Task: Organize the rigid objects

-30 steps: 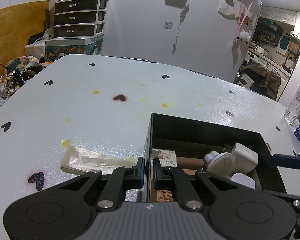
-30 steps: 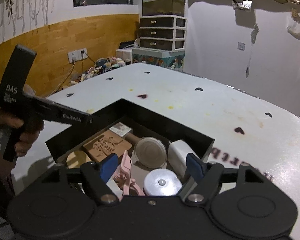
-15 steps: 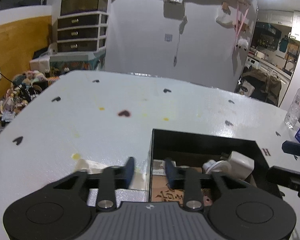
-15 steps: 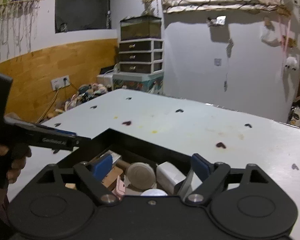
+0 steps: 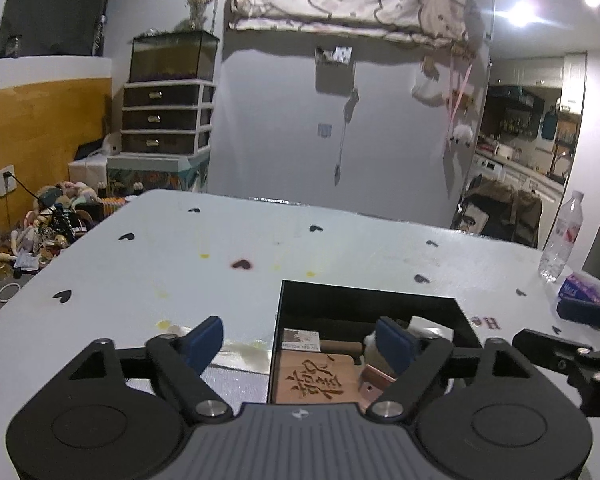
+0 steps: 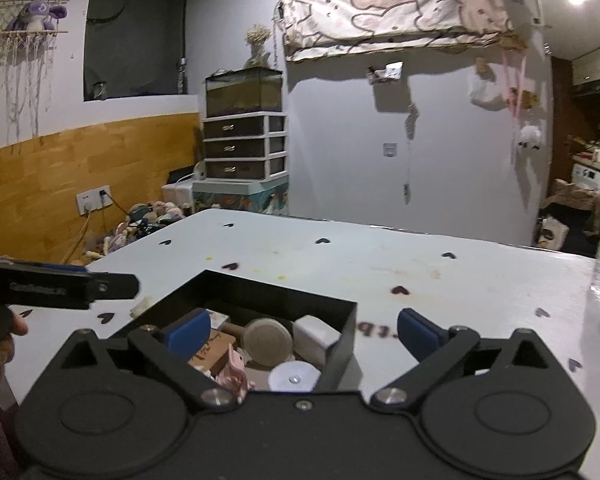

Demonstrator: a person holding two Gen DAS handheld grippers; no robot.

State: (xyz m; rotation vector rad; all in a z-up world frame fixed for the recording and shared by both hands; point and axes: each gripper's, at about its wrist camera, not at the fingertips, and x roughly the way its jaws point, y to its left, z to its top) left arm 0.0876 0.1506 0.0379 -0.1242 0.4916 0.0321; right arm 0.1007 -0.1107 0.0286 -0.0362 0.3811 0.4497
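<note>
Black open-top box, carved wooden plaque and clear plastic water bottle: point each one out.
black open-top box point(image 5: 366, 295), left wrist view, far wall's rim.
carved wooden plaque point(image 5: 315, 378), left wrist view, carved face.
clear plastic water bottle point(image 5: 562, 236), left wrist view, labelled body.

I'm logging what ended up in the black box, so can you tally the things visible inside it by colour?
Brown or wooden: 3, the carved wooden plaque, the tan round disc, the brown cardboard tube.
White: 3, the white rectangular block, the white round puck, the small printed white carton.
Pink: 1, the pink plastic piece.
Total: 7; more may be hidden under the grippers.
</note>
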